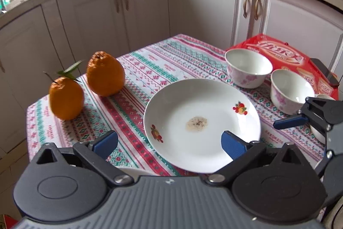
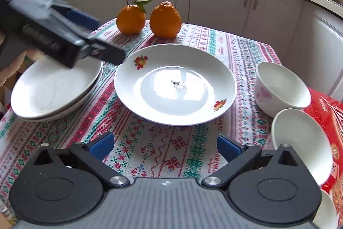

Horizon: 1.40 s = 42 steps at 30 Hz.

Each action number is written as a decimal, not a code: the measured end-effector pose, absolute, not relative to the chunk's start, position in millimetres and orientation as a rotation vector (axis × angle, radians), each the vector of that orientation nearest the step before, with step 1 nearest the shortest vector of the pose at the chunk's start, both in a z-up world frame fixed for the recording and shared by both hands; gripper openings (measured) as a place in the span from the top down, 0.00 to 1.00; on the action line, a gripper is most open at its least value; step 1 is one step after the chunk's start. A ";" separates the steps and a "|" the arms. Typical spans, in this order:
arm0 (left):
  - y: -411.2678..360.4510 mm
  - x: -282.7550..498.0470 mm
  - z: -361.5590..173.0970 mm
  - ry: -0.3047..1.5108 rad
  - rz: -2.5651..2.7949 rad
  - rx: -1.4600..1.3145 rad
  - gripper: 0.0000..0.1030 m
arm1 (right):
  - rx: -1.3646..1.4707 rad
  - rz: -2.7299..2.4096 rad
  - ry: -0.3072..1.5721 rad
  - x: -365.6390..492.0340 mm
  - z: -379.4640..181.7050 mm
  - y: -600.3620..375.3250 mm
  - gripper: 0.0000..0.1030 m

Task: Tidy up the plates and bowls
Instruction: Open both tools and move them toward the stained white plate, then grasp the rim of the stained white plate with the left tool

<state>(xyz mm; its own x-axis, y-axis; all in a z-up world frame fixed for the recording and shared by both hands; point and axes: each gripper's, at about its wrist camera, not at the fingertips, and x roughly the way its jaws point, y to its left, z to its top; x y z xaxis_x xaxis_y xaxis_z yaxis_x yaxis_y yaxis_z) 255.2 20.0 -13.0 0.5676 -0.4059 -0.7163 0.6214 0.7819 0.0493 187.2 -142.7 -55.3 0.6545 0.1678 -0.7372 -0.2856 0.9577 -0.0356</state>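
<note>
A white plate with fruit prints lies mid-table on the patterned cloth, a small stain at its centre. My left gripper is open and empty, its right finger over the plate's near rim. It also shows in the right wrist view, above a stack of two white plates at the left. My right gripper is open and empty, in front of the printed plate. Two white bowls with pink flowers stand at the right; they also show in the right wrist view.
Two oranges sit at the table's far left side. A red package with a dark phone on it lies behind the bowls. Another white dish sits at the near right. Kitchen cabinets surround the table.
</note>
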 end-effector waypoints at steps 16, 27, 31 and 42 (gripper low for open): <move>-17.6 337.1 -53.4 0.895 -0.758 0.341 0.08 | -0.107 0.276 0.794 214.2 -76.8 -153.2 0.00; -31.3 354.8 -60.2 0.933 -0.789 0.369 0.23 | -0.110 0.300 0.769 217.4 -72.1 -155.4 0.18; -35.2 359.8 -60.8 0.950 -0.800 0.368 0.28 | -0.110 0.303 0.771 217.6 -71.9 -155.7 0.18; -42.4 366.6 -63.4 0.975 -0.826 0.394 0.32 | -0.115 0.310 0.768 219.4 -71.4 -154.5 0.19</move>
